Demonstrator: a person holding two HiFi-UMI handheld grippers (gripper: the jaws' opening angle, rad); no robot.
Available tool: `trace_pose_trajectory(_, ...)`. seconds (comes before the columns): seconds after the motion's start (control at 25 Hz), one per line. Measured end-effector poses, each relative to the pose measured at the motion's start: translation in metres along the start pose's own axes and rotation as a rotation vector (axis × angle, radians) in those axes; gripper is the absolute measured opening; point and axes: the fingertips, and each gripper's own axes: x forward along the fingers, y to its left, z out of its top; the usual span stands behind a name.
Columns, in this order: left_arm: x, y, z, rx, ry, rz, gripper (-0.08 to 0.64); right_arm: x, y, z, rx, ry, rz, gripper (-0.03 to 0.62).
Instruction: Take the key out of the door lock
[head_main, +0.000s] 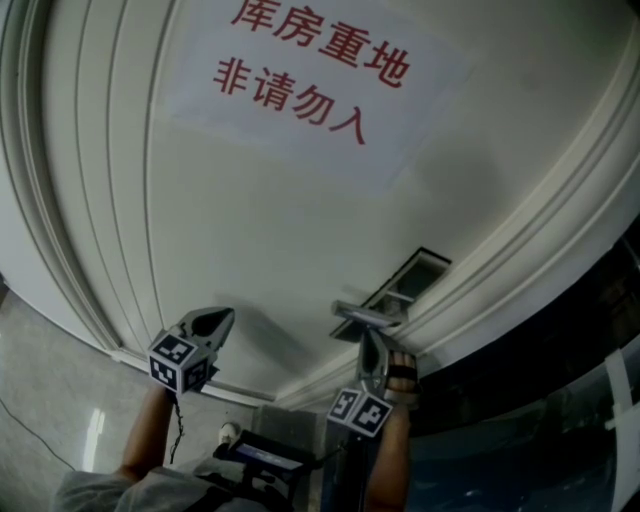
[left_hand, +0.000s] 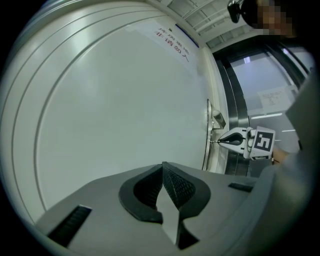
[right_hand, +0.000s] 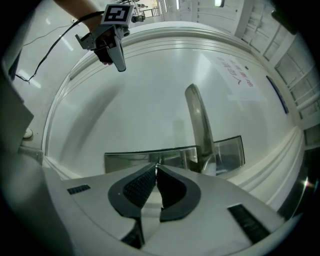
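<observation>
- White door (head_main: 250, 220) fills the head view, with a paper sign (head_main: 310, 70) in red characters up top. The right gripper (head_main: 374, 342) noses in just under the metal handle (head_main: 365, 315) at the lock plate (head_main: 408, 278). The left gripper (head_main: 225, 316) hangs before the bare panel, well apart from that plate.
- Left gripper view: its jaws are pinched together with nothing between them, facing blank door. Off to the right, the right gripper's tip sits at the plate's edge, and a tiny sliver of key (left_hand: 218, 142) bridges tip and plate.
- Right gripper view: jaws clenched, a thin silver bit of the key nipped at their very tips, right against the lock plate. The handle rises just to the right of the tips.
</observation>
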Motion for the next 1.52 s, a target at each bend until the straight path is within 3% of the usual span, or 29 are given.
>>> trace_pose_trajectory(0.44, 0.000, 0.001, -0.004, -0.006, 0.008, -0.011, 0.008, -0.001, 0.001, -0.001, -0.037, 0.031, -0.007, 0.020)
trace_pose_trajectory(1.52, -0.014, 0.004, -0.004, -0.001, 0.004, -0.024, 0.008, -0.020, 0.001, 0.000, -0.017, 0.048, -0.028, 0.020)
